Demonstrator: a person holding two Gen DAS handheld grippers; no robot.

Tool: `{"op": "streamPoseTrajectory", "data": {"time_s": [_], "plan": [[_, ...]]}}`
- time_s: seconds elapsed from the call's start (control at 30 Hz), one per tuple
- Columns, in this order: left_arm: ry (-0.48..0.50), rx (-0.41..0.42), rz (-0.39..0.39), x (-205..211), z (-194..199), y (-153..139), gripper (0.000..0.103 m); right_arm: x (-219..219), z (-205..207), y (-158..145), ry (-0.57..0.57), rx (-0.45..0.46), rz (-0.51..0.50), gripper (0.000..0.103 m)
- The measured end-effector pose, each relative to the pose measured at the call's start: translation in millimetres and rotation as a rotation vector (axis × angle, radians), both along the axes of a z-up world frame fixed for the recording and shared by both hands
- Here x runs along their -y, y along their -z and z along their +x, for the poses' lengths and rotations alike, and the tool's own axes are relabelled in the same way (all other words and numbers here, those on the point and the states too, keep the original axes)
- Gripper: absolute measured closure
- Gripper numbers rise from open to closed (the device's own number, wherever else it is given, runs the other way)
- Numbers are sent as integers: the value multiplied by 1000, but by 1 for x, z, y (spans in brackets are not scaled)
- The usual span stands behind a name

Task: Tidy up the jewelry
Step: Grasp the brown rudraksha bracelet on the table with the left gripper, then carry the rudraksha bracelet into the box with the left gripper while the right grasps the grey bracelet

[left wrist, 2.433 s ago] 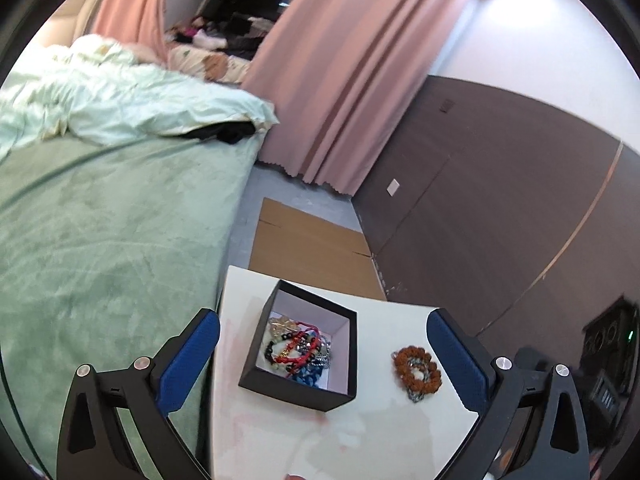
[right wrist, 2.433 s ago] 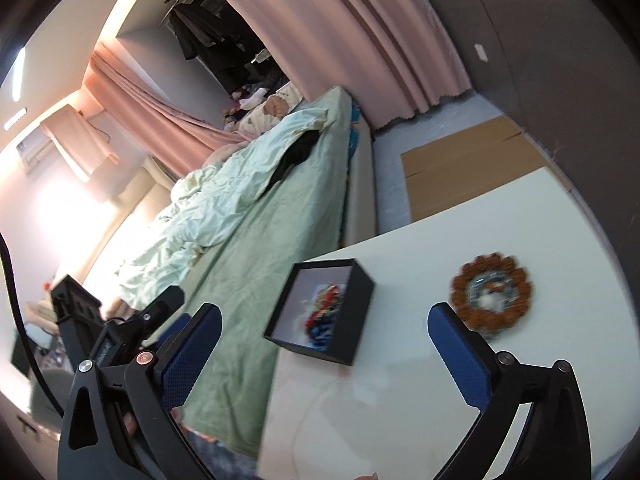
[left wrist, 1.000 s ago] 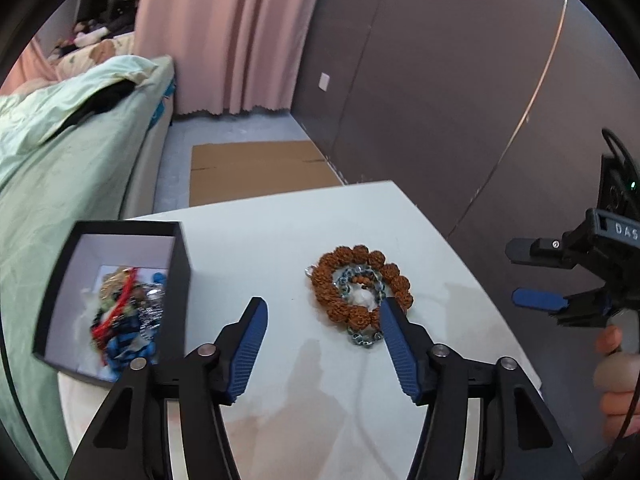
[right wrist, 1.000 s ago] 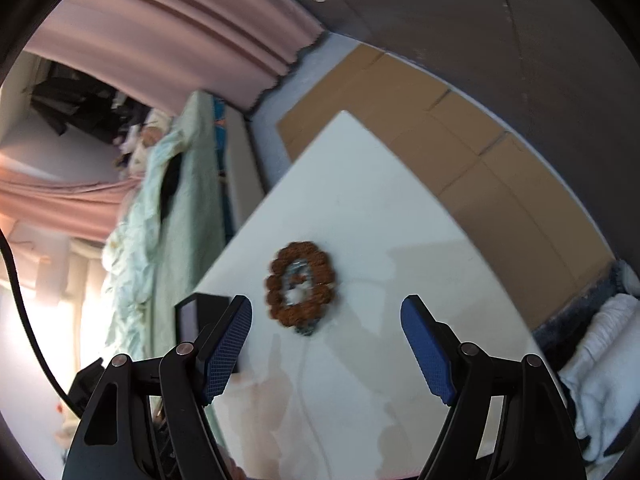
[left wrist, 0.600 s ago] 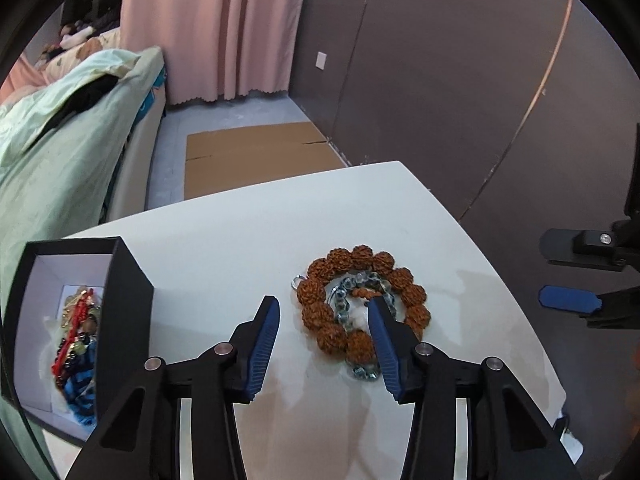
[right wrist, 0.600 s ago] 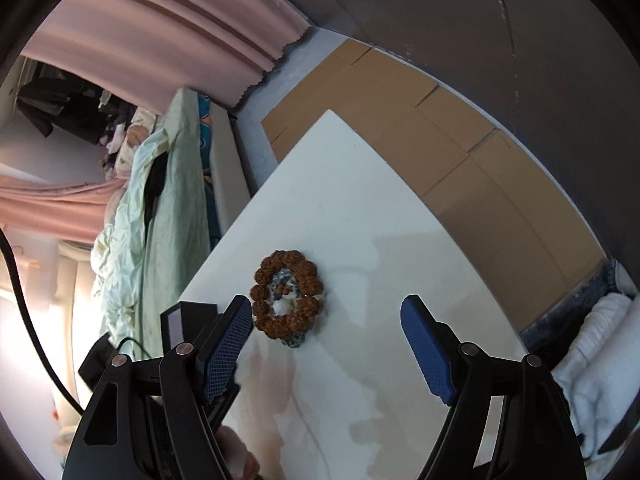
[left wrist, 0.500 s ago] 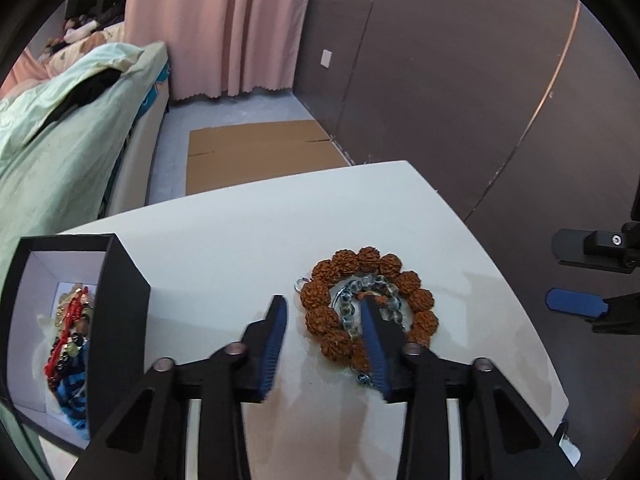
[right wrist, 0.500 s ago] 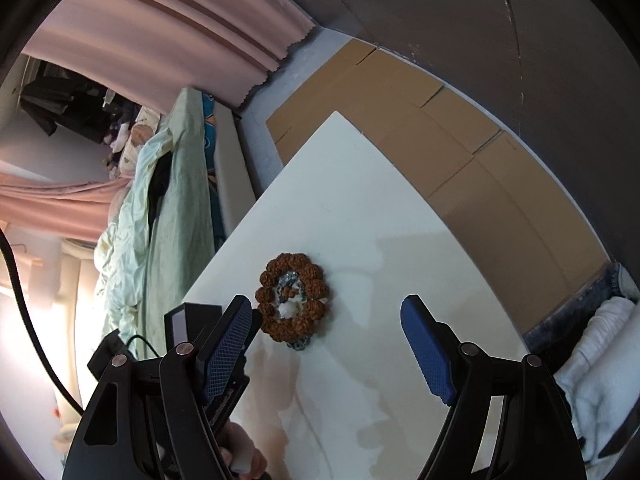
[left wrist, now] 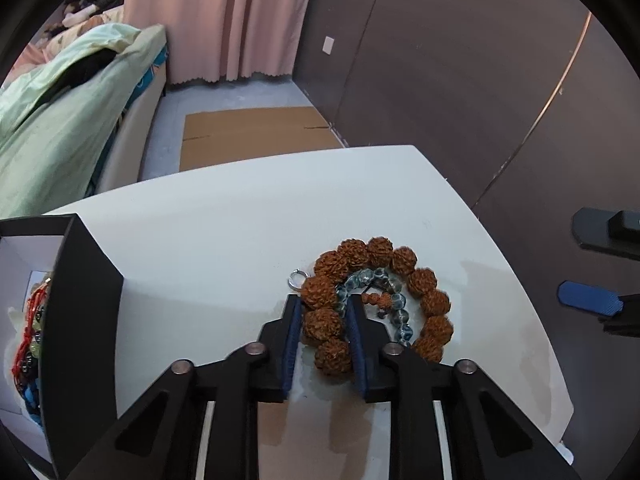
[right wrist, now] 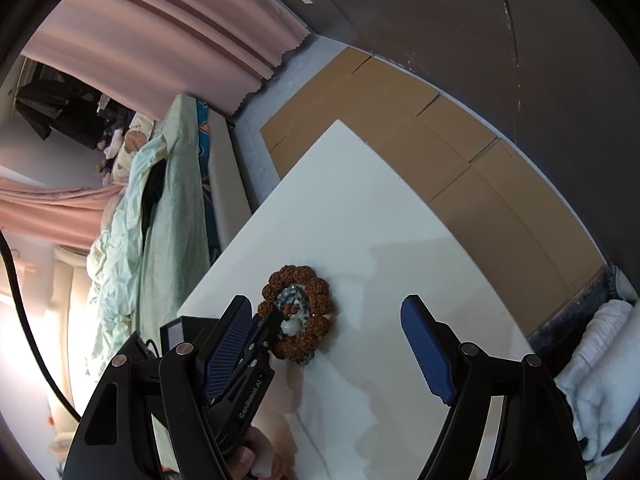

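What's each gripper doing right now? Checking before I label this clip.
Left gripper: closing on the brown bead bracelet, pads against its beads.
Right gripper: open, holding nothing.

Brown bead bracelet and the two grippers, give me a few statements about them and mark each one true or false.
1. The left gripper has brown beads between its closing jaws. True.
2. The brown bead bracelet lies inside the black box. False: it lies on the white table, apart from the box.
3. The right gripper holds the bracelet. False: its jaws are wide apart and hold nothing.
4. A grey-blue bead strand sits inside the brown ring. True.
5. The black box is empty. False: jewelry lies in it.
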State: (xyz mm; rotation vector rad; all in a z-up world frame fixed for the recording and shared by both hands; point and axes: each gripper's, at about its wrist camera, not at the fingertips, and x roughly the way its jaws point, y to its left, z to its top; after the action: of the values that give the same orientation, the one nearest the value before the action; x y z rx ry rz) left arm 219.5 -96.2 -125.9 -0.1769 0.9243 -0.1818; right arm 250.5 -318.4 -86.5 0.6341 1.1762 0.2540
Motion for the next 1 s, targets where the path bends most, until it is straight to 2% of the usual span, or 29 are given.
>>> {"op": "streamPoseTrajectory", "data": {"time_s": [0.4, 0.63, 0.8, 0.9, 1.0], "plan": [[-15, 130, -14, -17, -25, -40, 83, 0, -4, 1, -7, 6, -28, 24], [-43, 151, -49, -35, -37, -52, 83, -4, -7, 4, -22, 2, -49, 24], [-44, 197, -92, -47, -52, -72, 83, -11, -6, 9, -37, -2, -54, 25], [-53, 230, -108, -55, -59, -85, 83, -23, -6, 14, -71, -11, -59, 33], [-68, 258, -135, -67, -67, -98, 83, -38, -7, 18, -110, -15, -57, 37]]}}
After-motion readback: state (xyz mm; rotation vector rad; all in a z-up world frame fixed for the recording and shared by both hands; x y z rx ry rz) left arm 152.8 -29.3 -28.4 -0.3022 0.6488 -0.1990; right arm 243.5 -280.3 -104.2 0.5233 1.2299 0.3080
